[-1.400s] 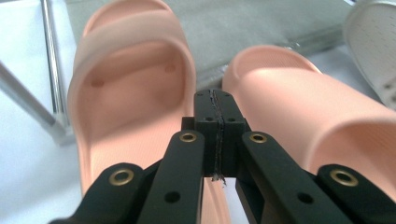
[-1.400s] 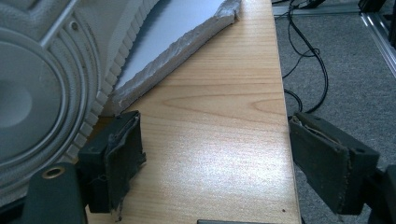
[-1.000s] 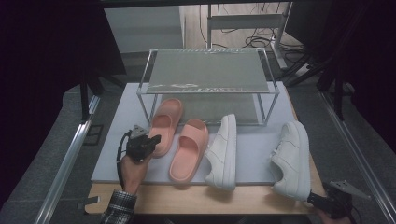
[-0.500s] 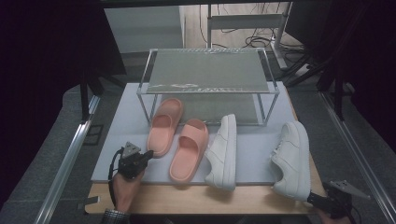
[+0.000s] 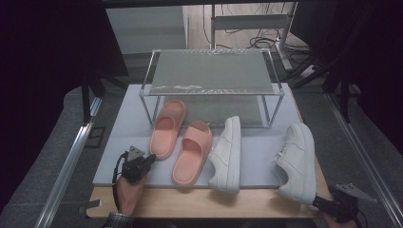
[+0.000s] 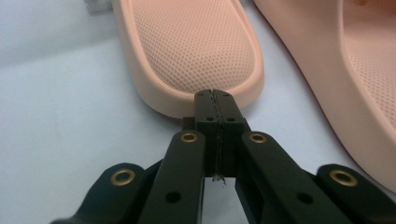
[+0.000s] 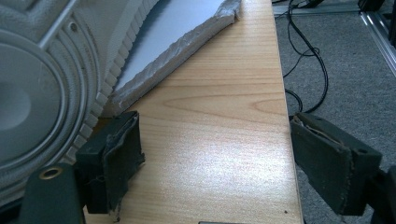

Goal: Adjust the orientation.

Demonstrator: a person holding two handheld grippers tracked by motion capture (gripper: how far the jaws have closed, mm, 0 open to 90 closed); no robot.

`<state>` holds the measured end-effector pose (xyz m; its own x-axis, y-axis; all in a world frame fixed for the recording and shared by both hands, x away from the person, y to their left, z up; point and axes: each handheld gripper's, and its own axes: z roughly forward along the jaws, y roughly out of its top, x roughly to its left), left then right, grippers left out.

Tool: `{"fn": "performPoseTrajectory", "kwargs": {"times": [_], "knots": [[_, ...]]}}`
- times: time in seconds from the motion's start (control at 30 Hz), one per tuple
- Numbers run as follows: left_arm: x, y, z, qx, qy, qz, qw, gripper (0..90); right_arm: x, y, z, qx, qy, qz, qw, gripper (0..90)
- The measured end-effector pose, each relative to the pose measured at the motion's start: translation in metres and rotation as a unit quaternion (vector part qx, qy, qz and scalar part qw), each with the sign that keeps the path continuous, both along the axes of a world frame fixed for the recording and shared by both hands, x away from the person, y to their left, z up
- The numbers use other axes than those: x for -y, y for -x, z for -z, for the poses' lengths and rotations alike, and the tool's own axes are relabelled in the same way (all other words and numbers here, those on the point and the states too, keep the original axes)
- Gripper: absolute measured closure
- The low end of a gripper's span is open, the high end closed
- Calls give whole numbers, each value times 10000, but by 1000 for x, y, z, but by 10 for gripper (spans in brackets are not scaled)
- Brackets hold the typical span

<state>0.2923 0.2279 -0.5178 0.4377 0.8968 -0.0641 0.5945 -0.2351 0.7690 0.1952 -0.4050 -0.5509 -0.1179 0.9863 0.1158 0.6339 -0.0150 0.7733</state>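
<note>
Pink slide [image 5: 165,129] lay on the grey mat [image 5: 119,156] before the rack [image 5: 211,76], heel end touching the left gripper [image 5: 151,159], whose jaws were pressed together on nothing (tips against the heel rim). Looked light, soft foam, probably grippy; best pinched at the heel rim or strap. Right gripper [image 7: 215,158] sat wide apart beside the white sneaker [image 5: 297,161].

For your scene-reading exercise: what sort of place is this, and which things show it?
Probably a lab or workshop set up for recording shoe tidying: a low metal two-tier shoe rack on a grey foam mat over a wooden table, with loose black cables on the floor behind.
</note>
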Motion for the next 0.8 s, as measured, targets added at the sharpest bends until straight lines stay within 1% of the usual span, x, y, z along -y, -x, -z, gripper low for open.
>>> {"fn": "performPoseTrajectory", "kwargs": {"times": [0.17,0.37,0.53,0.8], "knots": [[2,-5,0,37,-30,-25,10000,898,0,0,0,2,-5,3,10000,175],[6,-14,-1,68,-55,-47,10000,898,0,0,0,-1,-8,3,10000,174],[12,-21,-2,89,-69,-28,9999,898,0,0,0,1,-6,-3,10000,174],[23,-34,-6,186,-138,-3,9997,898,0,0,0,-1,-15,-7,10000,174]]}}
